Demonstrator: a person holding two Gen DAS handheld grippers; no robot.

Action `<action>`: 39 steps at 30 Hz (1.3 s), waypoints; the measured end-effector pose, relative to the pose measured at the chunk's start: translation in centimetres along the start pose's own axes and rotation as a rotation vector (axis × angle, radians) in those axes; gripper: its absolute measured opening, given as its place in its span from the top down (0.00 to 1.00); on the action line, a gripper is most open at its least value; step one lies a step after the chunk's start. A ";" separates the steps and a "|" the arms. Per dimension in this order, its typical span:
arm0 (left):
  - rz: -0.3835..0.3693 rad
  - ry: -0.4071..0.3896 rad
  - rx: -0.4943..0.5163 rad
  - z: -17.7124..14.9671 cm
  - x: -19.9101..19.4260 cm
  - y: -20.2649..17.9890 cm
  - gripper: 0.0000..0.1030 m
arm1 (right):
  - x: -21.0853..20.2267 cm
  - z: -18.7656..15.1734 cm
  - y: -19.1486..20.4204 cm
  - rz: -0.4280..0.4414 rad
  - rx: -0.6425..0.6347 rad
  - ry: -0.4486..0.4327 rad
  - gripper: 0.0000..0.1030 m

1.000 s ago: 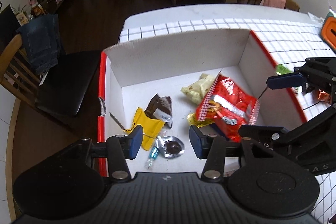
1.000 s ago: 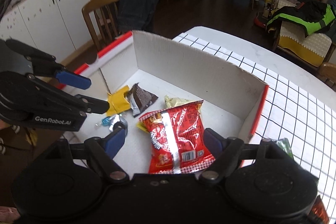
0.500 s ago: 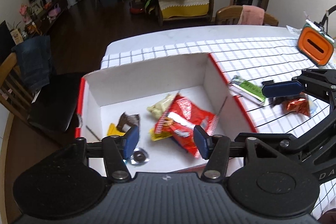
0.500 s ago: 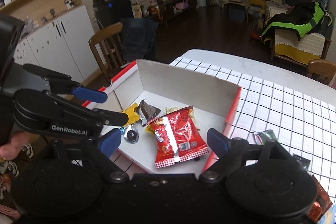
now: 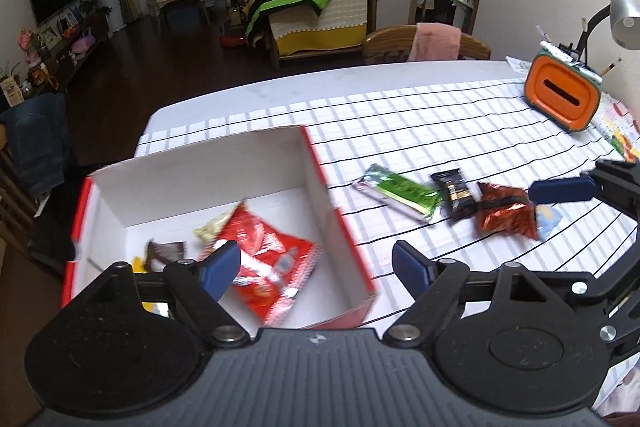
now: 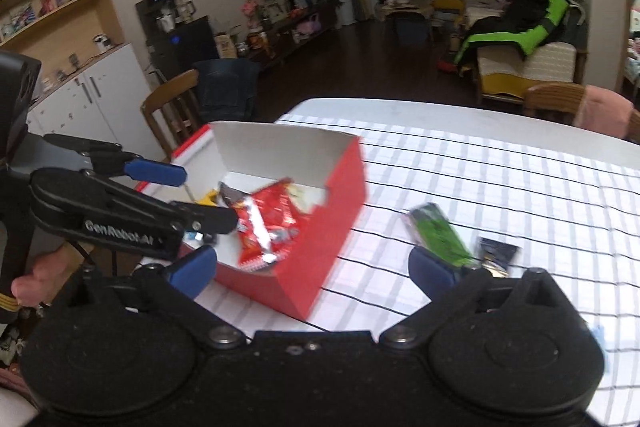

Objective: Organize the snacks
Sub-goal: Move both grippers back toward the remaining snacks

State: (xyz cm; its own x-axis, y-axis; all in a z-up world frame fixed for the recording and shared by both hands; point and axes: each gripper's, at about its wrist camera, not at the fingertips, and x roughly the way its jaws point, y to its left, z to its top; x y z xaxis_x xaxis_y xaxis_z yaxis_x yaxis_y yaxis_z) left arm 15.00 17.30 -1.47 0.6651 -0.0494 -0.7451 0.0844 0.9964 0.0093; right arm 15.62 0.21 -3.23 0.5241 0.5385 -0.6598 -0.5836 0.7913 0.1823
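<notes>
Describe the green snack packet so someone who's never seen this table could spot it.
Find the red box on the checked tablecloth. Three packets lie in a row beside it. The green packet is nearest the box: long and flat, unlike the small black packet and crinkled orange one.

Left gripper (image 5: 316, 263) jaws opening, empty; right gripper (image 6: 312, 267) likewise

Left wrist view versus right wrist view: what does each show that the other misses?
Only the left wrist view: a copper-red packet and an orange holder on the tablecloth.

Only the right wrist view: the box's red outer wall and a hand.

Both: the red chip bag in the box, the green packet, the black packet; both tongs opening, nothing between them.
</notes>
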 end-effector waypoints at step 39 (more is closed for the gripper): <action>0.182 0.306 -0.359 11.4 26.2 -8.9 0.17 | 1.8 -9.8 -22.1 -0.271 0.114 0.231 0.04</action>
State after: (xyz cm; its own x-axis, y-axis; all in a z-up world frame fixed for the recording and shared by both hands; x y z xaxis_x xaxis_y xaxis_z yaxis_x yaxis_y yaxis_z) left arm 40.14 6.35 -13.45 0.3926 0.0965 -0.9146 -0.3094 0.9504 -0.0325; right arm 23.40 -19.14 -15.64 0.4882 0.2358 -0.8403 -0.3631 0.9304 0.0501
